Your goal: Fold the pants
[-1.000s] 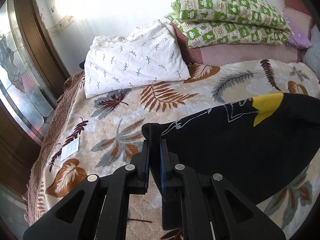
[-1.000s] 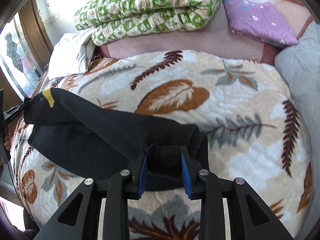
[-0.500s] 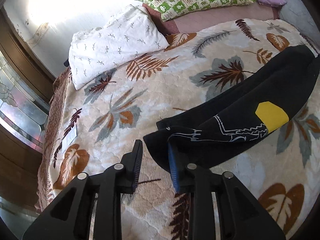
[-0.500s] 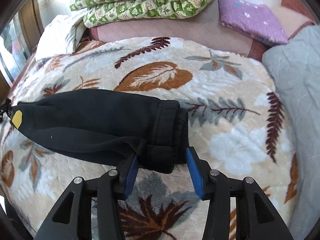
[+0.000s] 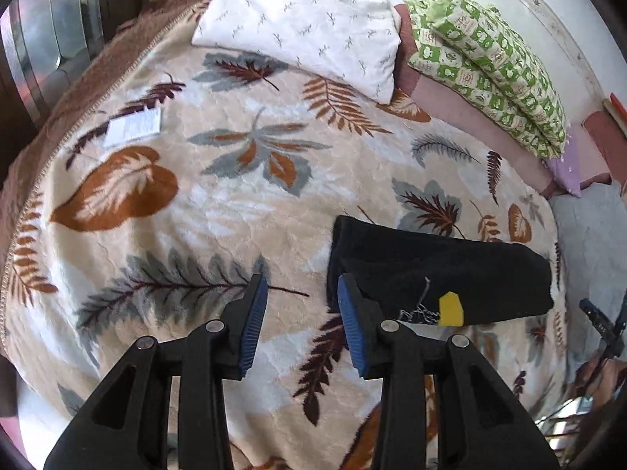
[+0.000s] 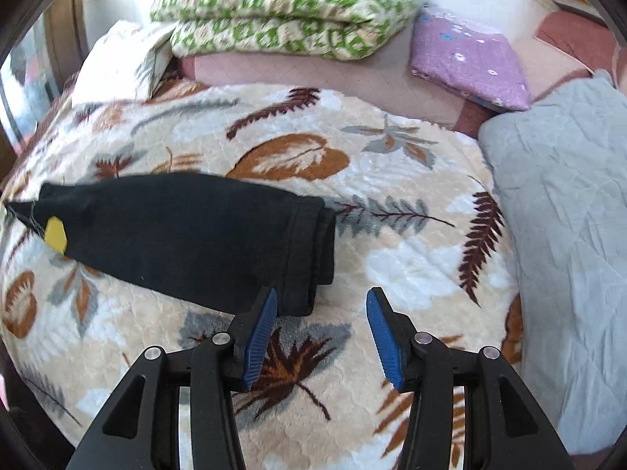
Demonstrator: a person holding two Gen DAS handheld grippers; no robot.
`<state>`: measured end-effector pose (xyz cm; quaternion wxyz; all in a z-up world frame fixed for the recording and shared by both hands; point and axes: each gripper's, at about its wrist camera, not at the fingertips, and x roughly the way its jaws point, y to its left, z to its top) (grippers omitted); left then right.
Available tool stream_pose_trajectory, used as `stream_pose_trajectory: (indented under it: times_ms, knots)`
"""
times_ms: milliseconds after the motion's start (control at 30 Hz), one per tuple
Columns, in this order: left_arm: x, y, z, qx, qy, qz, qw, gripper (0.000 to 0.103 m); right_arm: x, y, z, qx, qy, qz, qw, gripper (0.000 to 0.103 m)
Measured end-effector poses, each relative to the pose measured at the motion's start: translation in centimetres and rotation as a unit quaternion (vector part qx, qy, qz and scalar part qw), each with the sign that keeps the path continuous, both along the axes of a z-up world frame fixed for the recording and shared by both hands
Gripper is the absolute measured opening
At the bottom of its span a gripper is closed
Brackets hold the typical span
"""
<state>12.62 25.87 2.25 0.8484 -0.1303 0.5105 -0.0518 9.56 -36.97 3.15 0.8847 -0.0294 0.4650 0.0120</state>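
Note:
Black pants (image 5: 439,270) with a yellow patch (image 5: 450,309) lie folded in a long narrow strip on the leaf-patterned blanket (image 5: 235,203). In the right wrist view the pants (image 6: 188,235) stretch left from their waistband end (image 6: 309,250). My left gripper (image 5: 301,301) is open and empty, its right finger just beside the pants' near end. My right gripper (image 6: 321,309) is open and empty, its left finger at the waistband edge.
A white pillow (image 5: 305,27) and a green checked quilt (image 5: 490,58) lie at the bed's head. A purple cushion (image 6: 470,58) and a grey quilt (image 6: 568,215) are on the right. A white paper (image 5: 133,129) lies near the left edge.
Both grippers opened and let go of the pants, which now lie flat on the blanket. Both have drawn back a little from the cloth.

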Motion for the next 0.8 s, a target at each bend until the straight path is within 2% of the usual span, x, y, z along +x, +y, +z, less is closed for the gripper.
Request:
stream_pose_trajectory:
  times_ms: [67,133,200,367,467,600,733,800]
  knots:
    - [0.8,-1.0,-0.9,-0.031,0.042,-0.015,0.9985,0.035,-0.2,-0.9,1.2,0.053,-0.005,-0.018,0.998,0.055]
    - [1.6,-2.1,-2.0,-0.071,0.090,-0.030,0.9930,0.035,-0.3,-1.5,2.2,0.117,-0.010,-0.035,0.992,0.064]
    - [2.5,-3.1,-3.0,-0.110,0.130,-0.035,0.9848,0.035,-0.2,-1.3,2.7,0.149,-0.014,-0.043,0.988,0.066]
    - [4.4,-3.9,-4.7,-0.147,0.182,-0.015,0.9722,0.035,0.3,0.7,2.4,0.185,-0.001,-0.032,0.982,0.065]
    - [4.6,-3.4,-5.5,-0.186,0.195,-0.002,0.9631,0.035,0.8,0.6,1.9,0.194,0.006,-0.033,0.981,0.065]
    - [5.0,-3.6,-6.3,-0.192,0.202,-0.002,0.9604,0.035,2.9,-1.7,0.5,0.178,0.039,-0.072,0.981,0.066]
    - [5.6,-3.6,-7.0,-0.206,0.209,0.006,0.9558,0.035,5.0,-3.8,-2.2,0.218,0.075,-0.112,0.967,0.066]
    - [5.9,-3.6,-7.4,-0.214,0.211,0.011,0.9536,0.035,5.9,-3.7,-3.7,0.235,0.092,-0.113,0.961,0.067]
